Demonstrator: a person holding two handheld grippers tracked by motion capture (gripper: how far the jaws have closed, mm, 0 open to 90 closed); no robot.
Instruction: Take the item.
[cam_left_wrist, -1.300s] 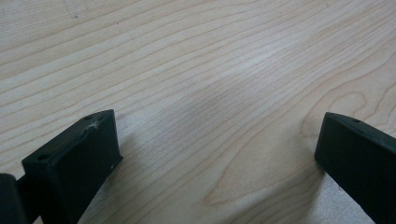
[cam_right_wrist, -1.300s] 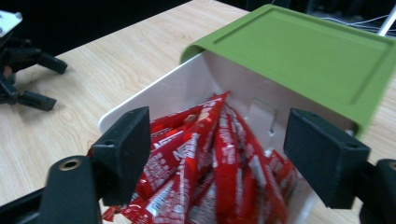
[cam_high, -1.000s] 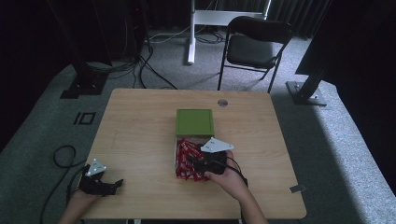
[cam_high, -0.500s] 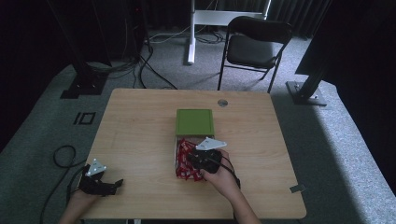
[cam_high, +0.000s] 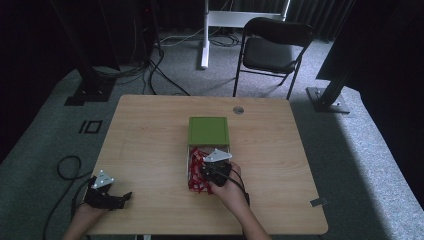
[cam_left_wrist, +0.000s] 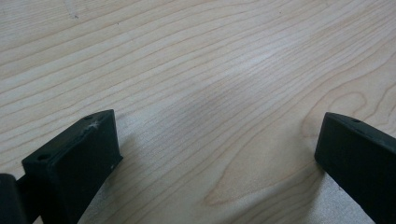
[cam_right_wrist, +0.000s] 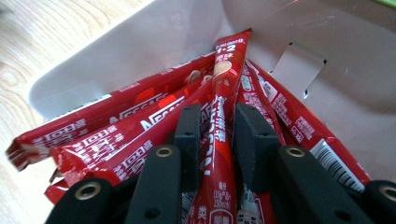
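while the right gripper (cam_right_wrist: 215, 133) clamps one red coffee stick (cam_right_wrist: 223, 107) in the open white box (cam_right_wrist: 140, 42) mid-counter (cam_high: 150, 130), lifting straight up should free it from its neighbours. its jaws have just been closing, and the hand sits lower than before. the left gripper (cam_left_wrist: 217, 154) rests open, empty.

Dim room, softly lit tabletop
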